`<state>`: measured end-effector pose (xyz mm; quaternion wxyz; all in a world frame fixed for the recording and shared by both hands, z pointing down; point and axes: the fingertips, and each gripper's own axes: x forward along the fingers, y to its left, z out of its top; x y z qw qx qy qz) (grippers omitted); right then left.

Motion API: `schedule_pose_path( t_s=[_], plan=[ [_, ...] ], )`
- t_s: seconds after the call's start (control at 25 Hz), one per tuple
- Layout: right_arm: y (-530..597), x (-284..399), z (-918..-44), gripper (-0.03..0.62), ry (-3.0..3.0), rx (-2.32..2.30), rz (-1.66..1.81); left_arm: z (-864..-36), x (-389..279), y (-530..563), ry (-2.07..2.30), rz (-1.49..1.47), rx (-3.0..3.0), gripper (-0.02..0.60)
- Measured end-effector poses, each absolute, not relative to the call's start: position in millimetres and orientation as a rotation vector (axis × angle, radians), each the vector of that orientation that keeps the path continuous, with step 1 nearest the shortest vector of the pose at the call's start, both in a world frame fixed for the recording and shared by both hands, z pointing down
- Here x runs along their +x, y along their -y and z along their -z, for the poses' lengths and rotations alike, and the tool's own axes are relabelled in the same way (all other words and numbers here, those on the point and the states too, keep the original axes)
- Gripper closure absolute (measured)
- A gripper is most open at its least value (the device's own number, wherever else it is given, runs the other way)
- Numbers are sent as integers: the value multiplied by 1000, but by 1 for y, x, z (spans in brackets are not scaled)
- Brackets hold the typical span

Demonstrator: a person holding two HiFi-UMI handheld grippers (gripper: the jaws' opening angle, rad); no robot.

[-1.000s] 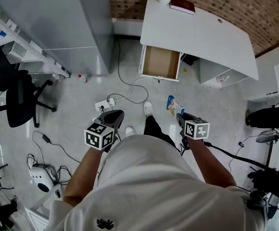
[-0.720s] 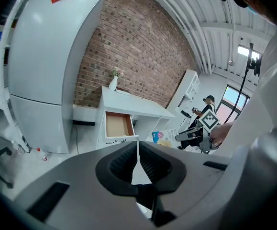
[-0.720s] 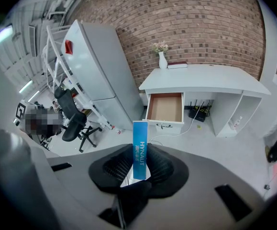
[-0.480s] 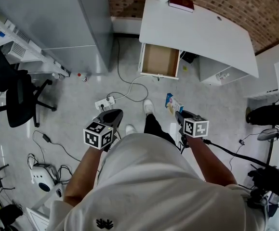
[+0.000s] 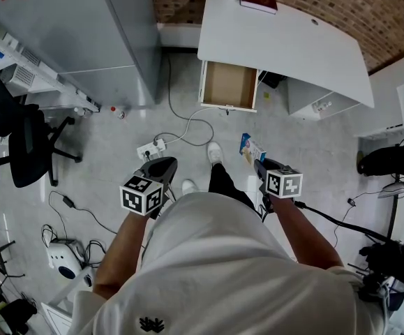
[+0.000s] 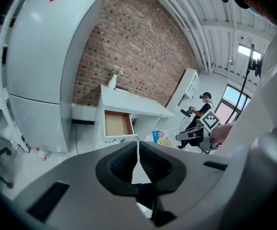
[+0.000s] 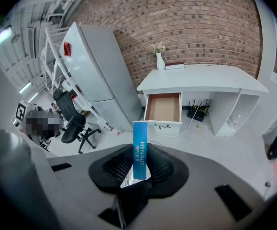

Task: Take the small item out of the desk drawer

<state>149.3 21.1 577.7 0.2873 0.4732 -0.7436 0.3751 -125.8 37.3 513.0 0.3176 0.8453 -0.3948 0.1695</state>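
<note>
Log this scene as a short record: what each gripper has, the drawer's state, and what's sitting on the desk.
Left gripper: shut, nothing between its jaws
Right gripper: shut on a blue box, which stands upright between the jaws
Drawer: pulled open, and the part of the inside that shows looks bare
Desk: white, some way ahead of both grippers
On desk: white vase with flowers, dark red book lying flat beside it
</note>
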Motion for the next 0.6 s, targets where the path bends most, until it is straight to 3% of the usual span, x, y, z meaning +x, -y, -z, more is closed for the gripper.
schedule_pose_path(
  t_s=[0.6],
  plan=[
    [-12, 158, -582, 485, 1977, 1273, -1008, -517, -121, -26, 1043, -450, 2211, 549]
  ],
)
